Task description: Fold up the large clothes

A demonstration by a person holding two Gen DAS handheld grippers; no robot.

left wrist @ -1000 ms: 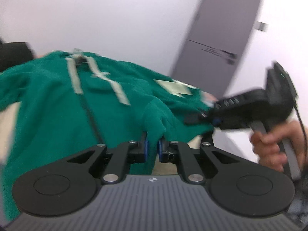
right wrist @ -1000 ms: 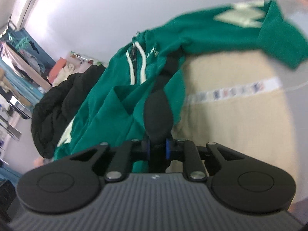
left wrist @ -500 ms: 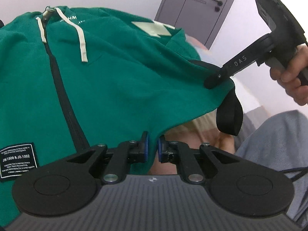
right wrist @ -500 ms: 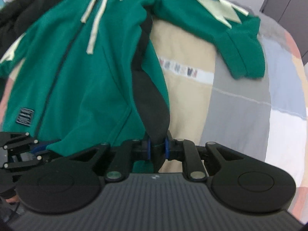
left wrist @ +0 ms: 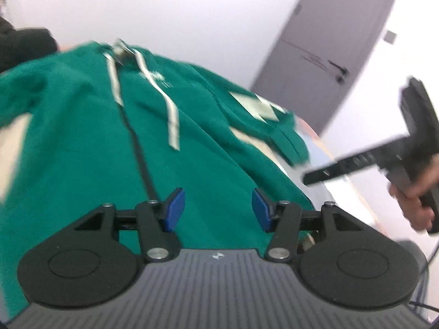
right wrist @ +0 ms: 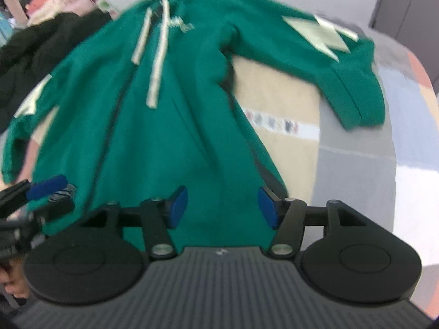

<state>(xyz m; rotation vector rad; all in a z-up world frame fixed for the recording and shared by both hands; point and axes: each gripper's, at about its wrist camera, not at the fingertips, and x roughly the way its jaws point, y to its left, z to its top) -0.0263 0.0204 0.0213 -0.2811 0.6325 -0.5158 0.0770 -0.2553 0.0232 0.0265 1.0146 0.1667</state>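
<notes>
1. Hoodie (right wrist: 170,126) lies spread front-up on the bed (right wrist: 356,181), sleeves out, ready for folding.
2. Left gripper (left wrist: 216,209) and right gripper (right wrist: 222,207): jaws wide apart, empty, above the hem.

L tongs (left wrist: 216,208) agape over hoodie (left wrist: 82,150)

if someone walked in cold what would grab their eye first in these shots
The big green hoodie spread front-up over the patchwork bedspread, pale drawstrings running down its chest. Next, the pale patch on the sleeve stretched out to the right. Both grippers, left gripper and right gripper, hang open over the hem.
</notes>
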